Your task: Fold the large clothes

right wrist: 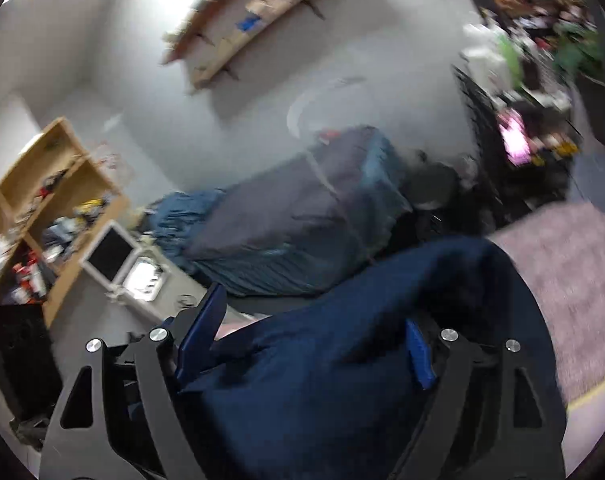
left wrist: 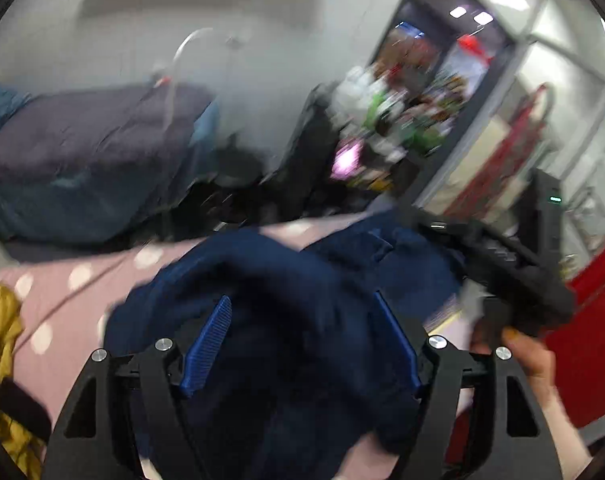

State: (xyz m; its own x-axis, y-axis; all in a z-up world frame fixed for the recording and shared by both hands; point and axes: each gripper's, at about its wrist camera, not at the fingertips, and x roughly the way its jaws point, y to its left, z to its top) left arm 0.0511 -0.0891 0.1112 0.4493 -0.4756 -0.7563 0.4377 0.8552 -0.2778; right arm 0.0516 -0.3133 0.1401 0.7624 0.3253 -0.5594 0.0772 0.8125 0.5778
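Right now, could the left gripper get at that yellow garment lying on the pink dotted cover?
Probably yes, though not at once. The left gripper stands open with the navy garment bunched between its fingers; the yellow garment lies uncovered off to the side.

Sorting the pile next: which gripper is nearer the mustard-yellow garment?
Left. The left gripper hangs over the navy garment, with the yellow garment just beside it; the right gripper is across the navy garment.

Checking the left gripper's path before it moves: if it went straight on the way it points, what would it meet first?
Most likely the navy garment, bunched between and just ahead of the left gripper's open jaws; the pink dotted cover lies beyond. Blur makes depth uncertain.
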